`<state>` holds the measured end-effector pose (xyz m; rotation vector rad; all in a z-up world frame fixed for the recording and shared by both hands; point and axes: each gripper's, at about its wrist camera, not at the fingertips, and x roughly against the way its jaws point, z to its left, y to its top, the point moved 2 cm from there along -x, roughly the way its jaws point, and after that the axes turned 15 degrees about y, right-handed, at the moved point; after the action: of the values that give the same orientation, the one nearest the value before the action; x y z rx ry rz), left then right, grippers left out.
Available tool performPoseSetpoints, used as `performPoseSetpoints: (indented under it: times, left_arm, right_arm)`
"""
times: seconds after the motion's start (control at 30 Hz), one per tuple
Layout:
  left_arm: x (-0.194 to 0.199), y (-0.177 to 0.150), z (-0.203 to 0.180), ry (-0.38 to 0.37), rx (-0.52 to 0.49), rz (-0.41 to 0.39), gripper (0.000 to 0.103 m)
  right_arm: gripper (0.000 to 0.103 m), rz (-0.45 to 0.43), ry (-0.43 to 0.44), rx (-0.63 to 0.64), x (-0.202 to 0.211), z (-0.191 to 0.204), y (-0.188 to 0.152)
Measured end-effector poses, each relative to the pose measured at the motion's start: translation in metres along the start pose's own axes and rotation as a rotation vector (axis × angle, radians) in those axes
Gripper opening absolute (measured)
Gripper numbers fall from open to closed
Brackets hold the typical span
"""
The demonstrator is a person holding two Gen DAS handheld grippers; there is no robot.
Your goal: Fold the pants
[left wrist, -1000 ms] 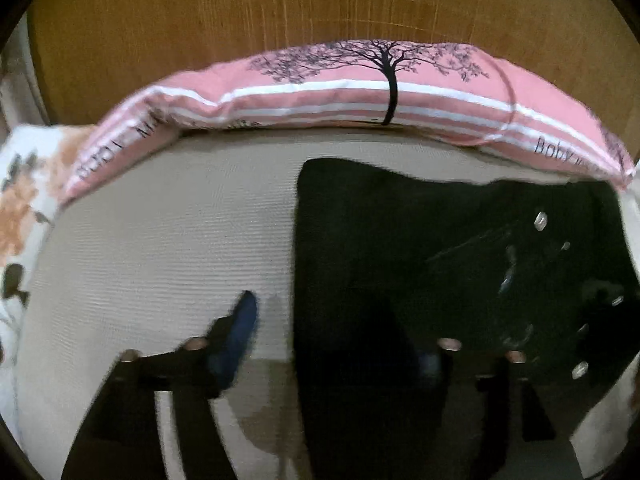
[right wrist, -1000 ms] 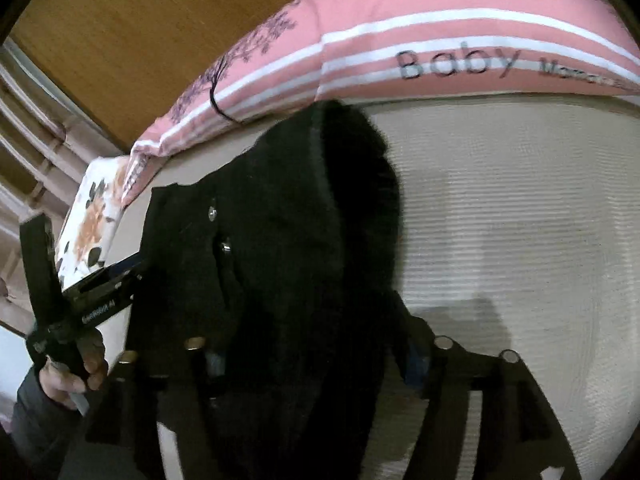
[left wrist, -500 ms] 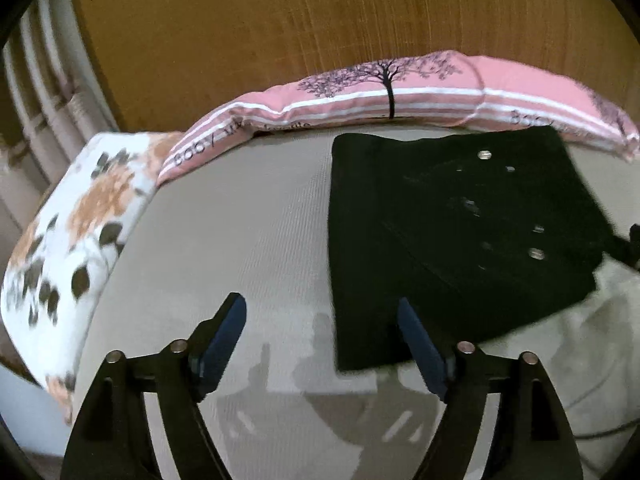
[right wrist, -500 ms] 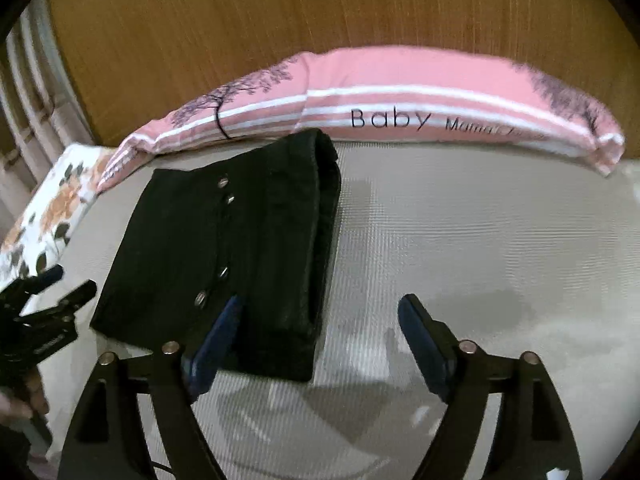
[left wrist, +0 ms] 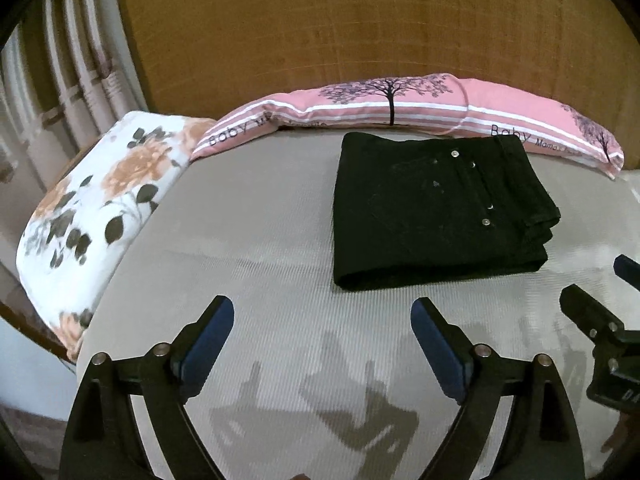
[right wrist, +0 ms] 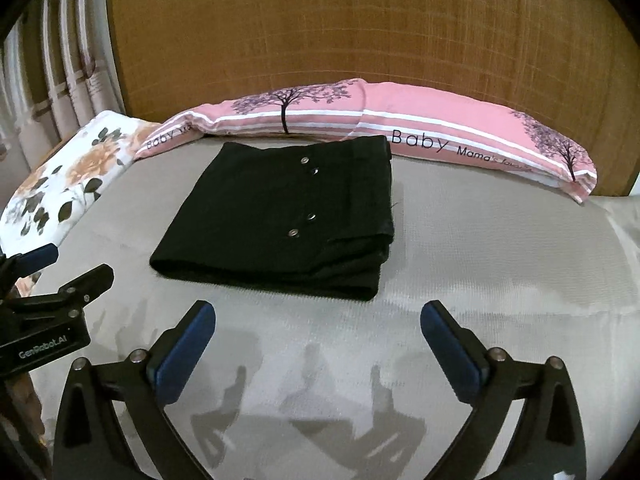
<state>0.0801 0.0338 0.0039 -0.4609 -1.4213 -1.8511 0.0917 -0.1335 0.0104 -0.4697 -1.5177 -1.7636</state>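
The black pants (left wrist: 432,208) lie folded into a flat rectangle on the beige bed, silver buttons facing up; they also show in the right wrist view (right wrist: 288,212). My left gripper (left wrist: 322,328) is open and empty, held back from the pants' near edge. My right gripper (right wrist: 318,332) is open and empty, also short of the near edge. The right gripper shows at the right edge of the left wrist view (left wrist: 600,312); the left gripper shows at the left edge of the right wrist view (right wrist: 44,280).
A long pink pillow (left wrist: 400,108) with tree print lies along the wooden headboard (left wrist: 360,20) behind the pants. A floral pillow (left wrist: 100,192) sits at the bed's left side. Curtains (left wrist: 48,80) hang at far left. Bare beige sheet (right wrist: 500,248) lies right of the pants.
Both grippers have let go of the pants and drawn back toward me, jaws now open. The pants went from held and draped to lying folded on the bed.
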Motion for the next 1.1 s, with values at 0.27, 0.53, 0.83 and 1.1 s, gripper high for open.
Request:
performPoseSetpoints:
  times: [0.27, 0.53, 0.83, 1.1]
  left_arm:
    - [0.009, -0.010, 0.002, 0.011, -0.009, 0.011, 0.090]
    - [0.016, -0.013, -0.003, 0.013, -0.030, -0.002, 0.090]
    - [0.017, -0.018, -0.009, 0.009, -0.045, 0.006, 0.090]
    - [0.014, -0.022, -0.012, 0.007, -0.048, 0.015, 0.090]
  right_arm:
    - [0.102, 0.004, 0.009, -0.012, 0.008, 0.011, -0.010]
    - [0.102, 0.019, 0.014, -0.046, 0.014, 0.008, -0.018]
    - [0.102, 0.029, 0.010, -0.069, 0.016, 0.005, -0.022]
    - [0.102, 0.035, -0.001, -0.078, 0.015, 0.002, -0.025]
